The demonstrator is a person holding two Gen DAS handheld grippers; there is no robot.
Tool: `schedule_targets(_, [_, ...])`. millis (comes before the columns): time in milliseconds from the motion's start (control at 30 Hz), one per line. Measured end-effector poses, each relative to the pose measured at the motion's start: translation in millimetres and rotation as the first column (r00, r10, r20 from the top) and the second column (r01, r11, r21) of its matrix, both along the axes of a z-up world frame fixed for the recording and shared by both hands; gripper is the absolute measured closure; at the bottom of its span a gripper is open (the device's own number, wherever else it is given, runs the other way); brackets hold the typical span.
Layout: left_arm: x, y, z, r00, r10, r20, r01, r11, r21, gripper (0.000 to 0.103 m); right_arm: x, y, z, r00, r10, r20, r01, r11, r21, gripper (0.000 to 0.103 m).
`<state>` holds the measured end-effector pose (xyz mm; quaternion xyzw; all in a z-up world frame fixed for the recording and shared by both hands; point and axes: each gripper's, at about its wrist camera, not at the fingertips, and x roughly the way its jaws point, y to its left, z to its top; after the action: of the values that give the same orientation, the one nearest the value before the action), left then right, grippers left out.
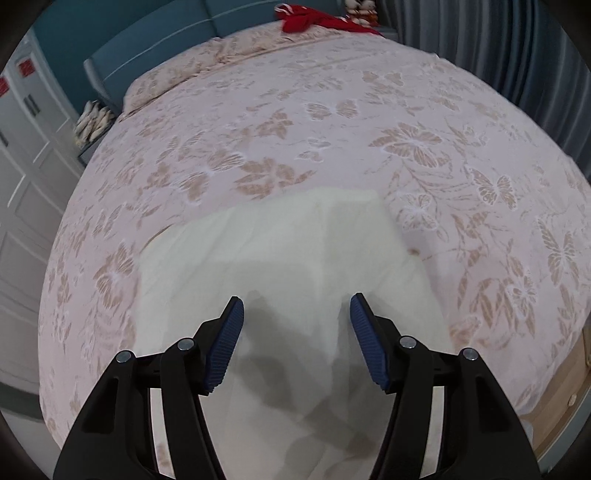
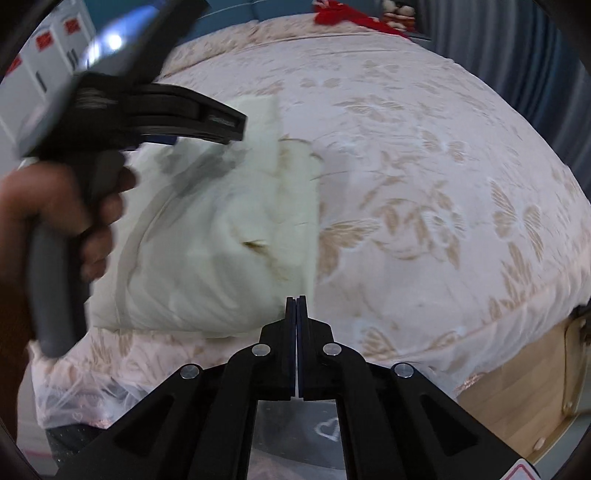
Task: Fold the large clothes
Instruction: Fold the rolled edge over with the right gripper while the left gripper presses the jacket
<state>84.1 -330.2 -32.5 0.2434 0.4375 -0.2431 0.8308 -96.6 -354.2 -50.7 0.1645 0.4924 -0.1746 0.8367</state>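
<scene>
cream garment (image 1: pixel 280 266) — lies folded on the floral bedspread (image 1: pixel 332 122) near the bed's foot edge | left gripper (image 1: pixel 295 314) — jaws spread wide, empty, hovering over the garment | right gripper (image 2: pixel 296 301) — jaws pressed together at the garment's near corner, grasp unclear | red cloth (image 1: pixel 314 16) at the bedspread's far end

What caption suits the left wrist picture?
Open left gripper hovers over a folded cream garment on a floral bedspread.

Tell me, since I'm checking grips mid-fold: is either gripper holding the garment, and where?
The left gripper is open above the cream garment, holding nothing. The right gripper is shut at the garment's near corner; whether cloth is pinched cannot be told.
</scene>
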Motion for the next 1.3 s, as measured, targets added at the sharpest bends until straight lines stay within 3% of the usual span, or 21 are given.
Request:
schedule_targets(267, [-10.6, 80.3, -0.2, 0.997, 0.077, -0.012, -0.077, 0.997, -0.011, 0.045, 19.1, 10.0, 27.0, 0.999, 0.008, 0.051, -0.005, 0.999, -0.046, 0.103])
schedule_targets(367, [-8.4, 90.1, -6.1, 0.995, 0.086, -0.045, -0.087, 0.996, -0.017, 0.045, 31.8, 15.3, 19.0, 1.000, 0.026, 0.015, -0.025, 0.998, -0.056, 0.103])
schedule_targets(533, [-11.6, 90.4, -19.5, 0.995, 0.074, -0.065, -0.075, 0.997, -0.007, 0.044, 44.4, 18.8, -18.8, 0.995, 0.037, -0.091, -0.036, 0.999, 0.006, 0.103])
schedule_targets(833, [-17.5, 85.2, -43.3, 0.997, 0.049, -0.052, -0.048, 0.999, 0.027, 0.043, 54.8, 11.9, -58.4, 0.984, 0.026, -0.174, -0.018, 0.999, 0.048, 0.103])
schedule_targets(1300, [-18.0, 87.9, -49.3, 0.997, 0.042, -0.061, -0.042, 0.999, 0.006, 0.043, 64.8, 9.4, -79.9, 0.975, 0.033, -0.220, -0.024, 0.999, 0.041, 0.103])
